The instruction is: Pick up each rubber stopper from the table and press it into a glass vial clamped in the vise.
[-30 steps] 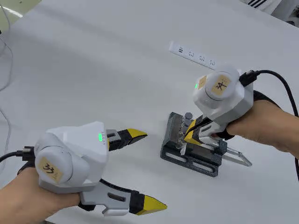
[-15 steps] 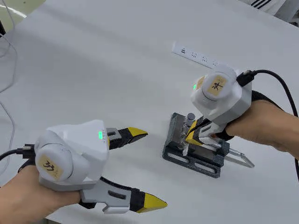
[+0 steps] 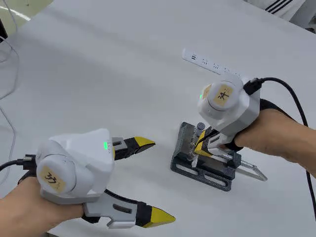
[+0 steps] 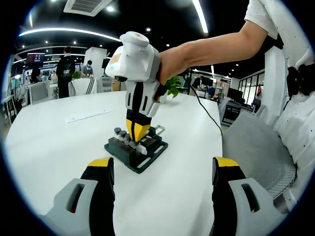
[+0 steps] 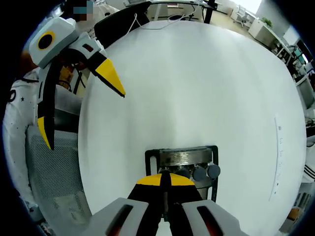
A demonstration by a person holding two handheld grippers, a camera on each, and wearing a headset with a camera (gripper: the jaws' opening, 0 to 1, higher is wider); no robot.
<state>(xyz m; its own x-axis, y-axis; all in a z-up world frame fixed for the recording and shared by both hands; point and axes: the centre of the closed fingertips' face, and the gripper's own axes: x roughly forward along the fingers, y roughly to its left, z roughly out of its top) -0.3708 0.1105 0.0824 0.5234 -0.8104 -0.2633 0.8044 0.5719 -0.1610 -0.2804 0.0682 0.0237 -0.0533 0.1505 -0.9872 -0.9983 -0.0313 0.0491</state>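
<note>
A small dark vise (image 3: 203, 170) sits on the white table and clamps a row of glass vials. A grey stopper (image 3: 200, 127) tops the far vial. My right gripper (image 3: 198, 147) points down with its jaws shut, tips on the row in the vise; what lies under them is hidden. In the right gripper view the shut right gripper (image 5: 163, 180) covers the near end of the vise (image 5: 180, 156), beside two stoppered vials (image 5: 206, 172). My left gripper (image 3: 157, 180) hovers open to the left of the vise, holding nothing. The left gripper view shows the vise (image 4: 136, 150) beyond the open left gripper (image 4: 162, 168).
A white power strip (image 3: 213, 63) lies on the table behind the vise. The vise's screw handle (image 3: 249, 169) sticks out to the right. A cable (image 3: 6, 69) trails off the table's left edge. People and office desks stand in the background (image 4: 64, 73).
My right gripper has sunk a little closer onto the vials in the vise. The left gripper has stayed where it was, still open.
</note>
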